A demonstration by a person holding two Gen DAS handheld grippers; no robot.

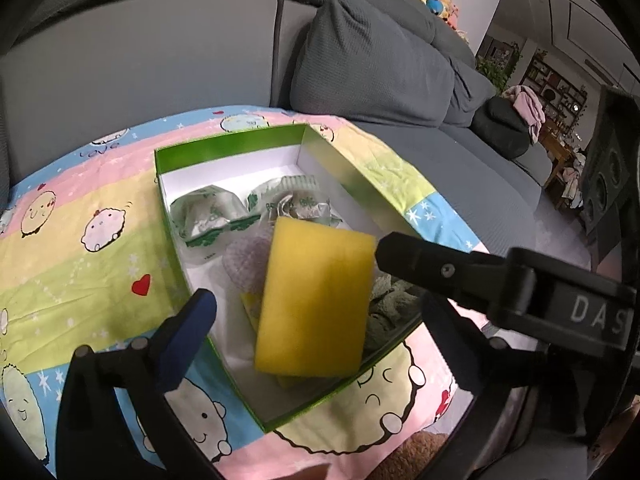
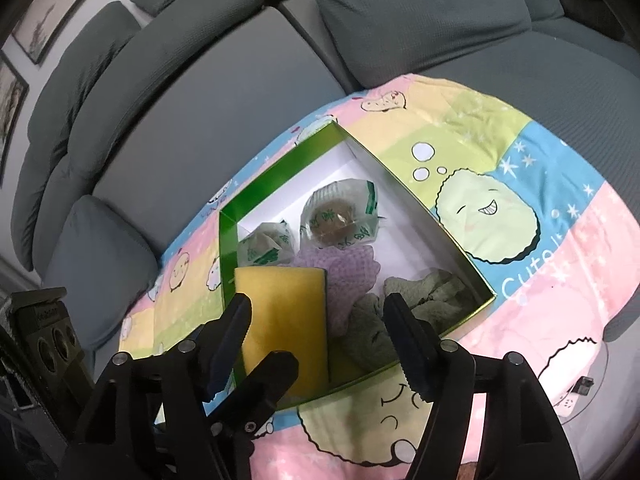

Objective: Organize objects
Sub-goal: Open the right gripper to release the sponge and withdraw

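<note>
An open green box (image 1: 228, 146) (image 2: 276, 168) with a white inside stands on the cartoon cloth. In it lie two wrapped pastries (image 1: 208, 216) (image 2: 340, 216), a purple foam net (image 1: 248, 252) (image 2: 352, 272), green cloths (image 1: 388, 304) (image 2: 432, 288) and a yellow sponge (image 1: 316, 300) (image 2: 288, 312). The sponge leans tilted in the box's near end. My left gripper (image 1: 320, 304) is open, its fingers either side of the sponge and apart from it. My right gripper (image 2: 316, 320) is open above the box's near end. The right gripper's finger (image 1: 432, 260) also reaches in from the right in the left wrist view.
The pastel cartoon cloth (image 1: 80, 240) (image 2: 520, 160) covers a round table. A grey sofa with cushions (image 1: 380, 60) (image 2: 400, 12) stands right behind it. A dark speaker (image 2: 44, 332) sits at the left. A small white item (image 2: 576, 396) lies at the table's right edge.
</note>
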